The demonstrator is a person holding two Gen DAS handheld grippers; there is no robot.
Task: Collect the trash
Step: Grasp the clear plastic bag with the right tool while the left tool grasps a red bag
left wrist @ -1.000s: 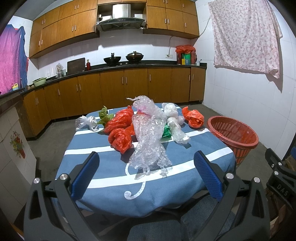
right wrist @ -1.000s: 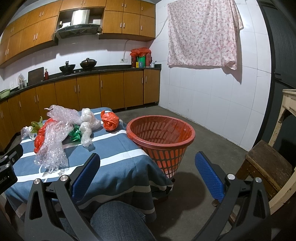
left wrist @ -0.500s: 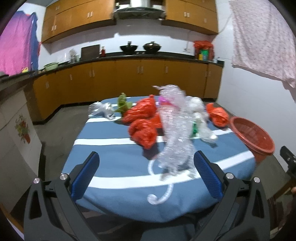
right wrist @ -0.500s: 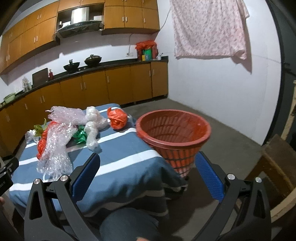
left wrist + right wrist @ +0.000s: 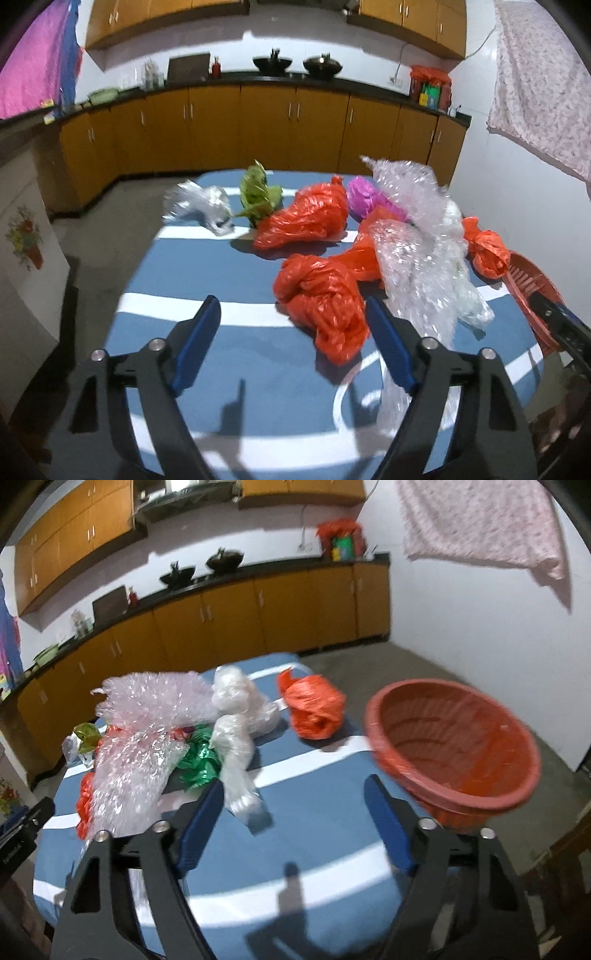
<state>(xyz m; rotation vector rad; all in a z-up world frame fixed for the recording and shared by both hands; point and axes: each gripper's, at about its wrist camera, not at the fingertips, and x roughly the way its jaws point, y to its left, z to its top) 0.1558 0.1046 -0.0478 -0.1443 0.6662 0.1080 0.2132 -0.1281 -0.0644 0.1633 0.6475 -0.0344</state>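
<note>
1. Left tongs (image 5: 293, 323) at lower centre of the left wrist view, blue pads apart and closing, nothing between them; they hang over the blue striped table (image 5: 207, 266).
2. Right tongs (image 5: 293, 803) at lower centre of the right wrist view, also apart and closing, empty; only bare tablecloth shows in the gap.
3. Trash is heaped on the far half of the table. Nearest the left tongs: a crumpled orange bag (image 5: 325, 295), its lower edge just beside the right-hand pad.
4. Second orange bag (image 5: 304, 221) lies behind it, mid frame; a small knotted orange bag (image 5: 485, 249) sits at the right edge of the table.
5. Clear bubble wrap (image 5: 413, 236) is draped right of centre, overlapping the orange bags and running down toward the lower right.
6. Magenta bag (image 5: 364, 197) is partly hidden behind the bubble wrap; green leafy scrap (image 5: 256, 194) and clear plastic bag (image 5: 201, 206) are at upper left of the pile.
7. In the right wrist view: white clear bag (image 5: 240, 720) at centre, green foil wrapper (image 5: 199, 760) left of it.
8. Red basket (image 5: 454, 746) at right of that view, just beside the table edge, tilted and blurred; contents cannot be told.
</note>
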